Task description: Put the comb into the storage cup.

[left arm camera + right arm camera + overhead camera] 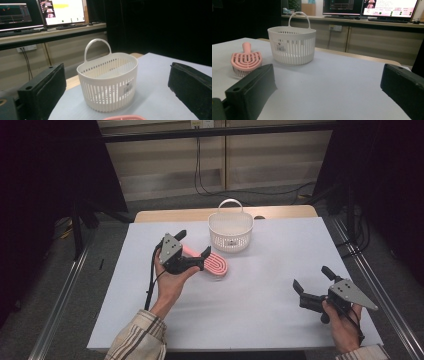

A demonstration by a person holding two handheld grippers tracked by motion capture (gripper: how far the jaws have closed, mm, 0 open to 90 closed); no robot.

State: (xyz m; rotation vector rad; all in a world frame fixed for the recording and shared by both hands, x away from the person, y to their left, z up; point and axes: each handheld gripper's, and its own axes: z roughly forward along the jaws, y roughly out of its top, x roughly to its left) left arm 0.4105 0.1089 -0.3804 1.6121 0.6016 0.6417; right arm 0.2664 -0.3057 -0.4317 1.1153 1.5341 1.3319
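Two grippers are in play, and I read the job as getting the pink vented hairbrush (212, 264) into the white slotted basket (230, 232). I have the left gripper (192, 244) hovering right over the brush's handle end, its jaws spread wide with nothing between them, which is how I want them for coming down on either side of the handle. From the left gripper view the basket (108, 82) stands straight ahead between the two black jaws, and the pink rim of the brush (125, 117) peeks in at the bottom edge, so the tool is lined up along the path brush-to-basket. The brush lies flat on the white table sheet (260, 310), bristles down, just in front of the basket and apart from it, its handle pointing toward my left gripper. I keep the right gripper (310, 281) well off to the right, low over the sheet, jaws also apart and empty; parked there it stays out of the way yet faces the basket (292, 46) and brush (246, 61), ready to steady the basket if it slides.
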